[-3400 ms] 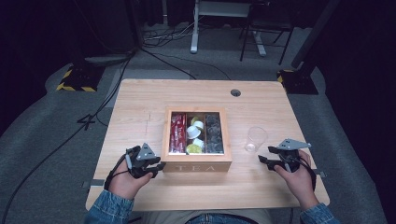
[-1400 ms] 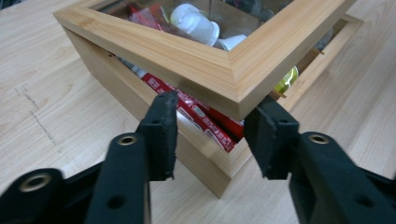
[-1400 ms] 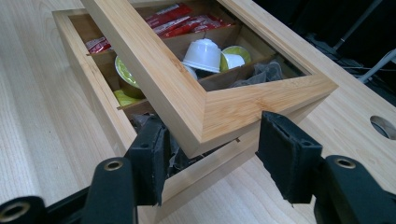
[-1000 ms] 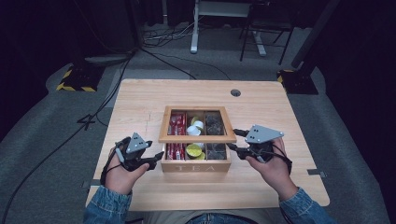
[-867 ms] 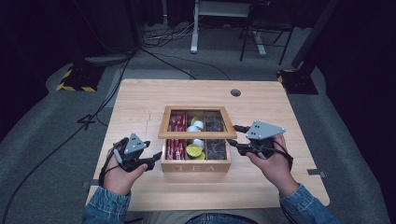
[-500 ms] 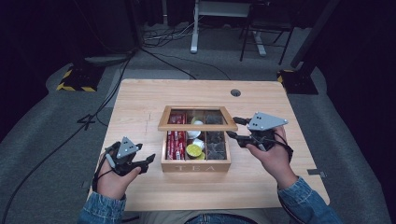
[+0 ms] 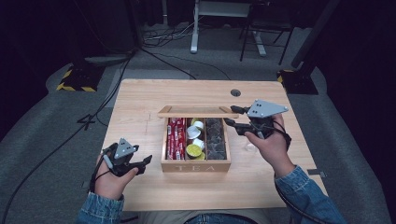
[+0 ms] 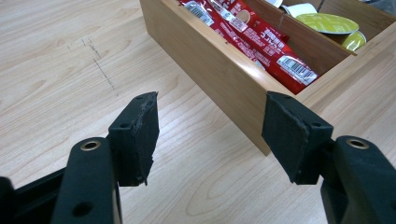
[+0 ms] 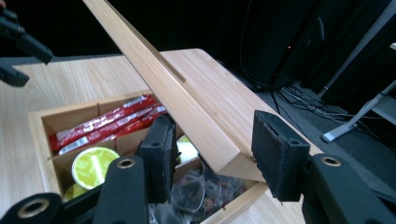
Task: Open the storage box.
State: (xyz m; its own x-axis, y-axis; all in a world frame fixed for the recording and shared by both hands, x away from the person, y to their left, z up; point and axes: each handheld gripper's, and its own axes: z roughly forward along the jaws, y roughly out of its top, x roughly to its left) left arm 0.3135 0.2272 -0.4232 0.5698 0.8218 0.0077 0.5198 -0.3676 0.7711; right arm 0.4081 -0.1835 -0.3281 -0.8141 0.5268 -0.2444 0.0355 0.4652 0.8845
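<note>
Dark room, tea box half open

Wooden table [image 7: 140,98] stood under the lamp. At its middle sat the box [image 7: 196,165], its lid [image 7: 198,112] tilted up. The right gripper [image 9: 210,149] had its jaws astride the lid's corner, just closing, though I couldn't tell whether they pressed it. The left gripper [image 7: 140,163] hung spread and empty just beside the box's corner, its jaws just opening. Red packets [image 8: 252,39] filled one compartment
</note>
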